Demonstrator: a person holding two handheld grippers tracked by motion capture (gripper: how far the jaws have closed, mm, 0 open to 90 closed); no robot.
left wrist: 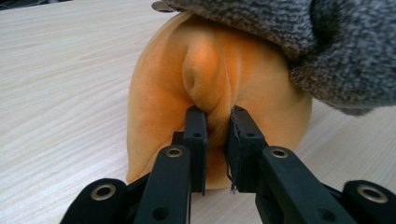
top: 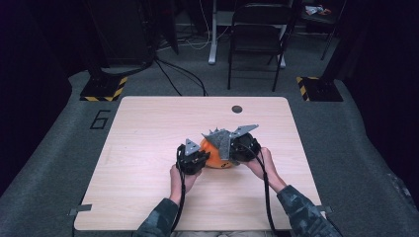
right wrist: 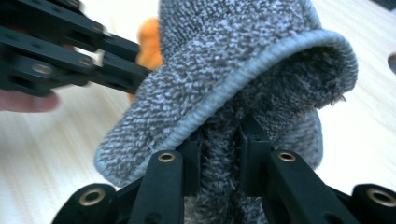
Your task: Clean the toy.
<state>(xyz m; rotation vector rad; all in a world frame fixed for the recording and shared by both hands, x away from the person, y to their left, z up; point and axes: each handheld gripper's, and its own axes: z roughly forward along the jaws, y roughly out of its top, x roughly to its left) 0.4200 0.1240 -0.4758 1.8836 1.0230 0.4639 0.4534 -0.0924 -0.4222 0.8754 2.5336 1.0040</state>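
— Wooden table (top: 148, 148), mid-near: orange plush toy (left wrist: 159, 102), grey knit cloth (right wrist: 224, 60) draped over it.
— Grips?
— Left gripper (left wrist: 215, 126) pinches an orange fold; right gripper (right wrist: 220, 140) clamps cloth.

Orange plush (top: 213, 157) on table (top: 148, 148) (light wood)
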